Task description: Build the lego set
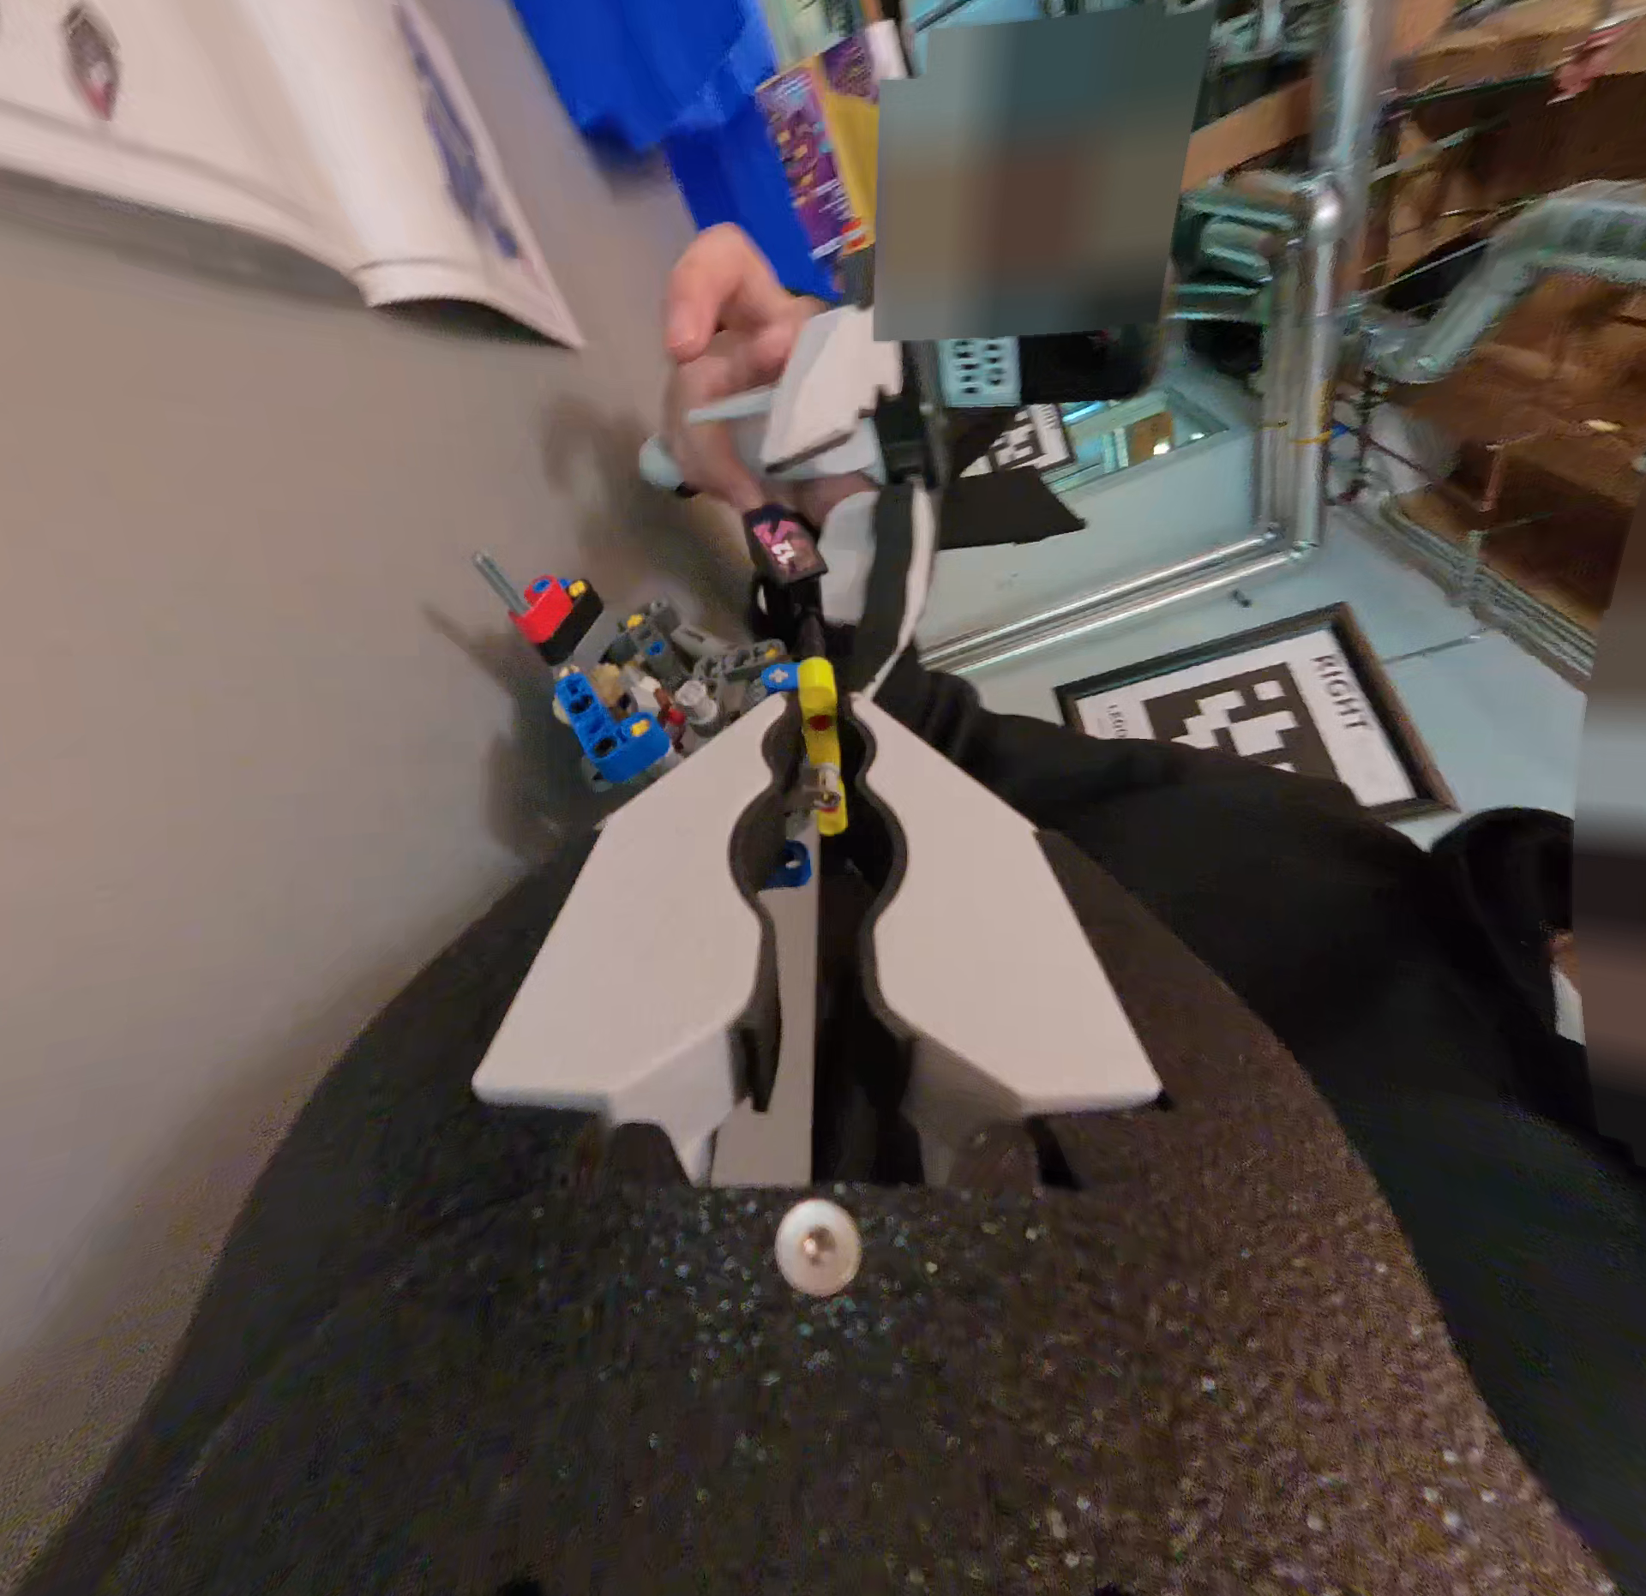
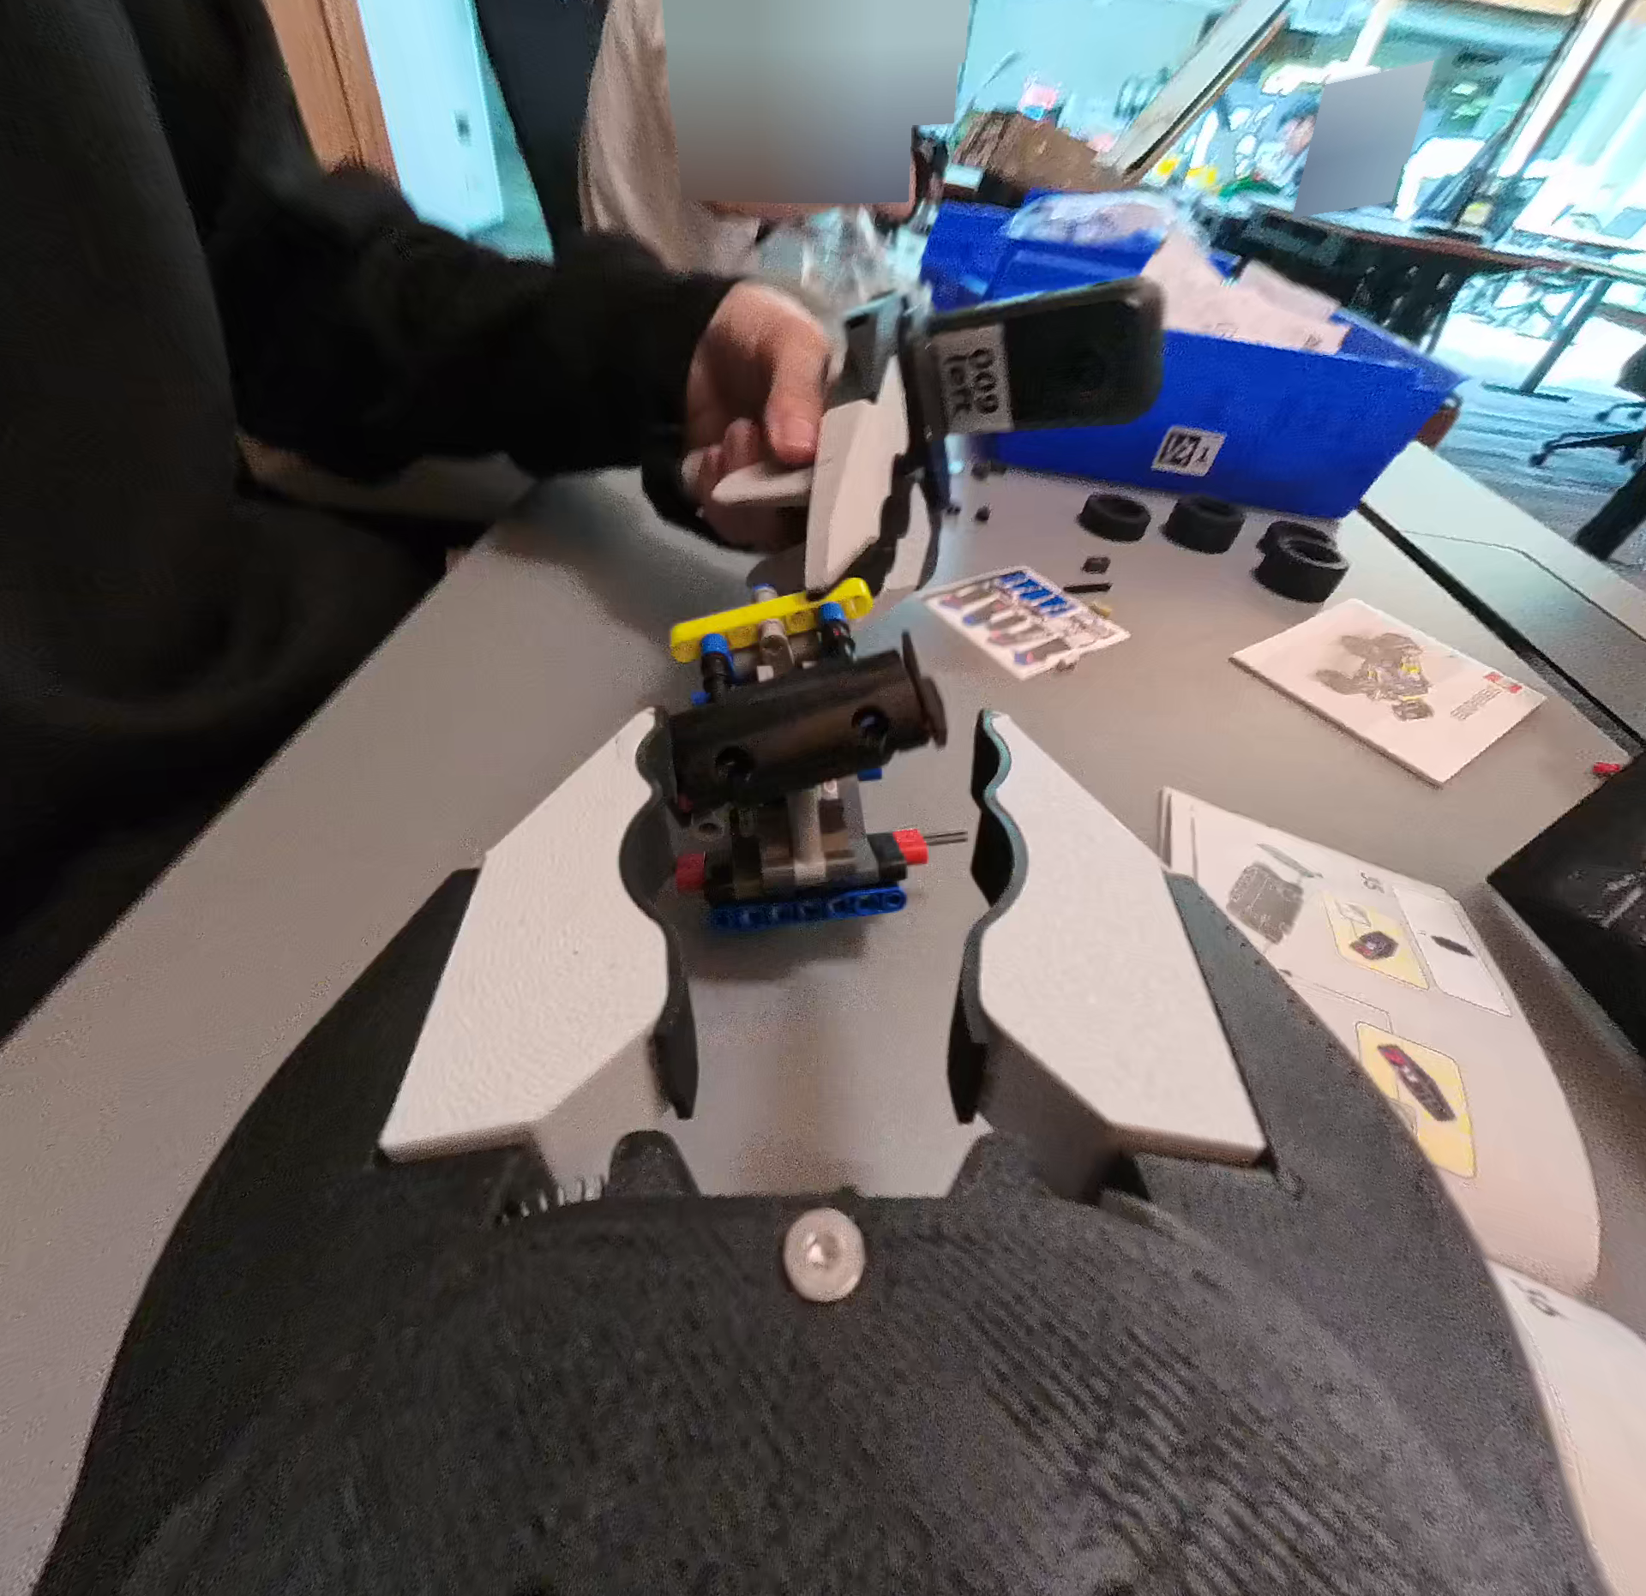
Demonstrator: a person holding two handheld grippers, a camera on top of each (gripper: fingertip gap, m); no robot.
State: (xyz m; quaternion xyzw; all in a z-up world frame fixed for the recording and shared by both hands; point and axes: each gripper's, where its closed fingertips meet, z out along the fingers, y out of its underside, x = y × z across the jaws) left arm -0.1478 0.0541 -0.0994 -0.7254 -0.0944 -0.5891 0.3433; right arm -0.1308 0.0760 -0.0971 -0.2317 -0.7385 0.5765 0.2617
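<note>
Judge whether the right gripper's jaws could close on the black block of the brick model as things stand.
Probably yes: the right gripper stands open with the black block between its jaws, one side apart. The left gripper grips only the yellow beam above.

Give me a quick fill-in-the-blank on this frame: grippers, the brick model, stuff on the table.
1. The left gripper is shut on a ____ beam at the top of the brick model.
2. The right gripper has its jaws ____ either side of the model.
3. Near the blue bin lie three black ____.
4. The open booklet lies on the ____ table.

Missing words: yellow; open; tyres; grey
</note>
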